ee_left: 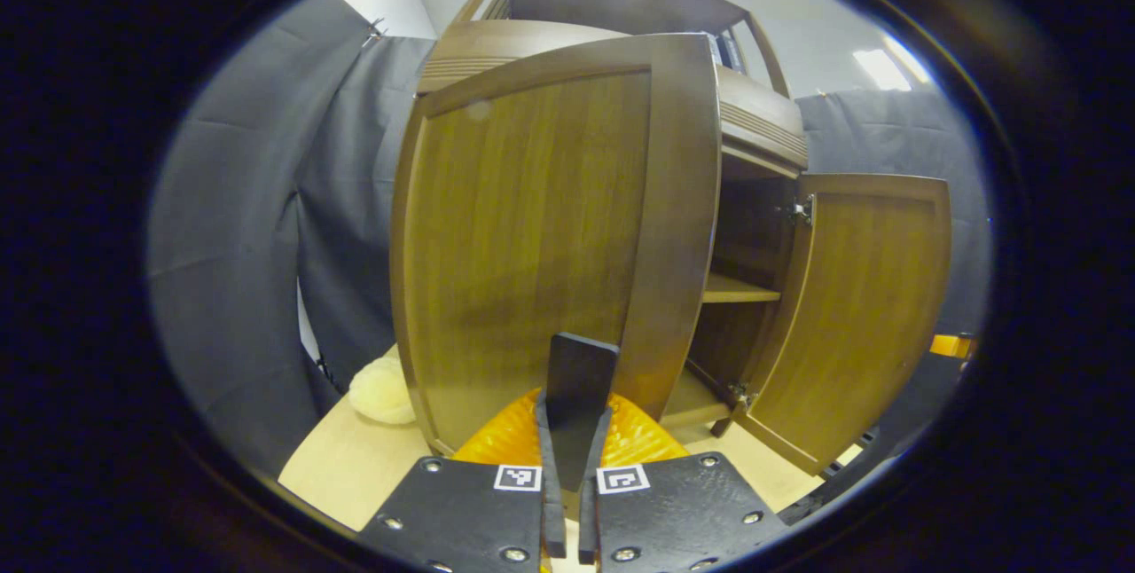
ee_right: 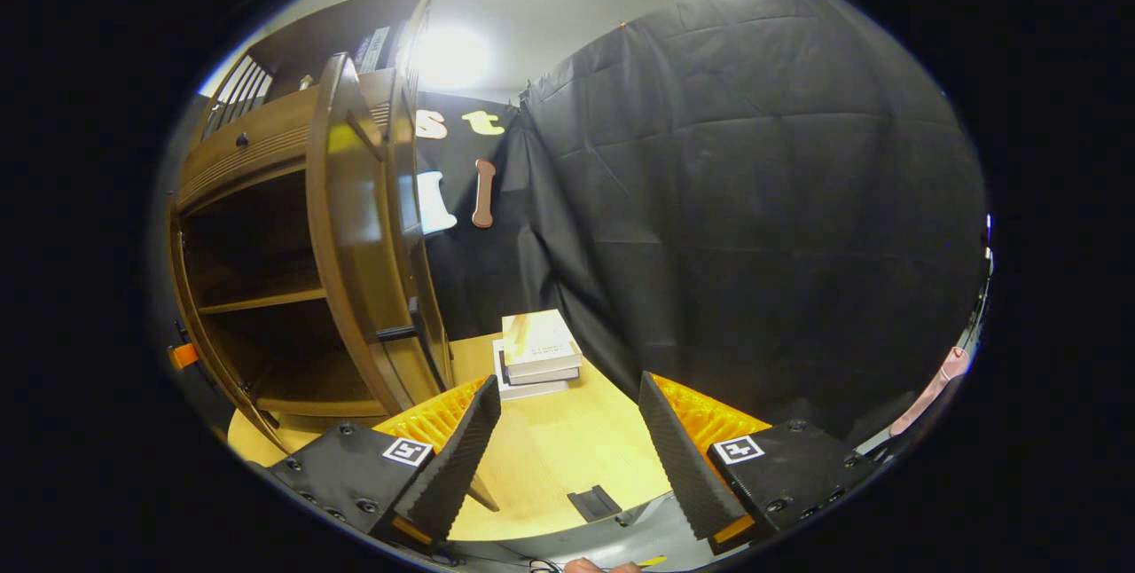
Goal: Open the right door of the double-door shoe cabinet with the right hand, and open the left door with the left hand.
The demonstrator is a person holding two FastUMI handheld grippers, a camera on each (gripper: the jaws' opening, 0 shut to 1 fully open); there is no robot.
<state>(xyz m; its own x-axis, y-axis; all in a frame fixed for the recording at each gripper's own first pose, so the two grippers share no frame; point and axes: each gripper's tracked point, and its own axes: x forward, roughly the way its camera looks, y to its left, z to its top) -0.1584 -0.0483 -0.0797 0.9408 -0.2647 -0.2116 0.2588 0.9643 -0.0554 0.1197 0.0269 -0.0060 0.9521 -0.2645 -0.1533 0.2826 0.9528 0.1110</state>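
Note:
The wooden shoe cabinet (ee_left: 754, 121) stands on a pale table. In the left gripper view its left door (ee_left: 532, 236) is swung partly out toward me, and my left gripper (ee_left: 572, 431) is shut on that door's dark handle (ee_left: 581, 369), which stands up between the fingers. The right door (ee_left: 860, 316) hangs wide open and shows an inner shelf (ee_left: 740, 289). In the right gripper view my right gripper (ee_right: 569, 387) is open and holds nothing, off to the right of the open right door (ee_right: 355, 227), whose dark handle (ee_right: 396, 333) faces it.
A stack of books (ee_right: 536, 351) lies on the table (ee_right: 550, 458) beside the cabinet. A cream fluffy item (ee_left: 383, 391) sits left of the cabinet's base. Black cloth walls close in on both sides. A small dark piece (ee_right: 592, 502) lies near the table's front edge.

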